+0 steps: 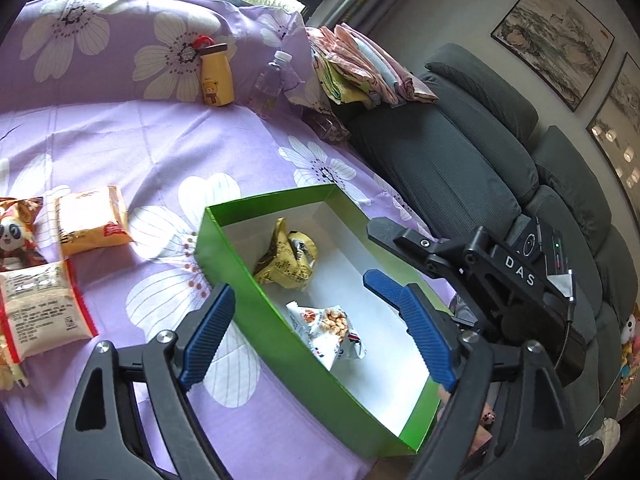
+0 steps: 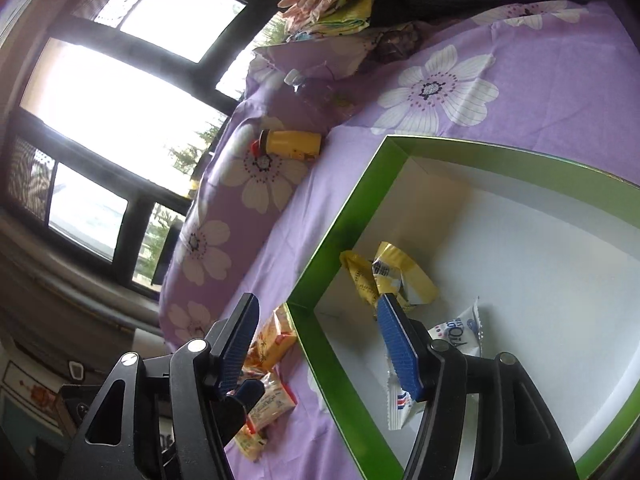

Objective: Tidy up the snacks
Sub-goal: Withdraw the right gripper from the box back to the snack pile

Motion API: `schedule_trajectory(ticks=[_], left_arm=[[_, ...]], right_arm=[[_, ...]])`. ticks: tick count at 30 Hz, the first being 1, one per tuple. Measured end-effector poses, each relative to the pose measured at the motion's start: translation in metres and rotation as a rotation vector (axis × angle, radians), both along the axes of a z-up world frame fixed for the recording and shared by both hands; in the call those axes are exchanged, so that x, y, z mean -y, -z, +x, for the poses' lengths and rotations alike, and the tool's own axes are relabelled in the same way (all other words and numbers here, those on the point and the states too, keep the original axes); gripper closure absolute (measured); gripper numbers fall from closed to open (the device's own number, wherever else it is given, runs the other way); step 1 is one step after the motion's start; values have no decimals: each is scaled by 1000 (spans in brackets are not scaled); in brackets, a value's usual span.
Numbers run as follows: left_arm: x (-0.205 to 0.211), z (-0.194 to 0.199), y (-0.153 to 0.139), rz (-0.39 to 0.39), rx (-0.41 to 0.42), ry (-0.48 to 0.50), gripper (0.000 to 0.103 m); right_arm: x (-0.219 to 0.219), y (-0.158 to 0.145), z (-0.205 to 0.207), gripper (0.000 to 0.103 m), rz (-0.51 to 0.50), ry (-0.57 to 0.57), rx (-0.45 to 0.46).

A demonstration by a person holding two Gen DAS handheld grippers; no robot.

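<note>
Two snack packets lie inside the green box (image 1: 224,256), on its white floor: a crumpled yellow packet (image 1: 286,258) toward the far end and a white packet (image 1: 328,330) printed with round puffs nearer the camera, the two close together but apart. The box sits on a purple flowered sheet (image 1: 160,140), its long left wall running from near to far.

Left of the box, well apart from it, more snacks rest on the sheet: an orange packet (image 1: 90,220), a panda-printed packet (image 1: 16,232) at the left edge, and a white packet with a red border (image 1: 40,312) nearest of the three.

The left gripper (image 1: 310,320) is spread wide and holds nothing; its left finger hangs outside the box wall, its right finger over the box interior. The right gripper (image 2: 316,344) is likewise wide open and empty, straddling the box's near left corner, with one finger over the sheet and the other over the packets inside.

At the far side, a yellow bear bottle (image 1: 216,76) and a clear water bottle (image 1: 270,84) lean against a flowered pillow. Folded cloths (image 1: 360,68) lie to their right, beside a grey sofa (image 1: 460,152). Framed paintings (image 1: 556,40) hang on the right wall.
</note>
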State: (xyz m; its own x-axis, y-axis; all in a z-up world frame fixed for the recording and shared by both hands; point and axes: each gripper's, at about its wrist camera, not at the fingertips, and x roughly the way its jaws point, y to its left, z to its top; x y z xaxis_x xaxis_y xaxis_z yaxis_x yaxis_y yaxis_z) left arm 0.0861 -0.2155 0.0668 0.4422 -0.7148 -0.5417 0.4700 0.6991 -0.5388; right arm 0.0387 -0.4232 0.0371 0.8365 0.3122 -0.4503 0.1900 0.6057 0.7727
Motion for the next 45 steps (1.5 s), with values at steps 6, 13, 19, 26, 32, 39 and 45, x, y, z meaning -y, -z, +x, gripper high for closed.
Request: schedule_trajectory(ticks=[6,13,19,26,32,39,45], left_arm=[[-63,-15,1,47,-10,-164,12],[-135,-30,15,106,-35,-324,11],[-172,-37,34,95,-56,-420,11],[-198,-33,46,55,-106,-470,11],[-205,-31,48,49,-122,-497,11],[-209,-30,51,57,-144,-507,11],[-212,-28,51,93,-134,-518,11]], right_arm=[[-26,-9,4,28,-54,-49,6],[-63,-16,10,22,-130,-117,2],[-101,-19,16,17,-228,-201,-7],[-134,-8,25,17,-305,-273,-50],[-151,-1,30,17,-324,-323,-63],[-161,3,33,17,-332,-372,-67],[-167,5,33,17,-343,-382,-87]])
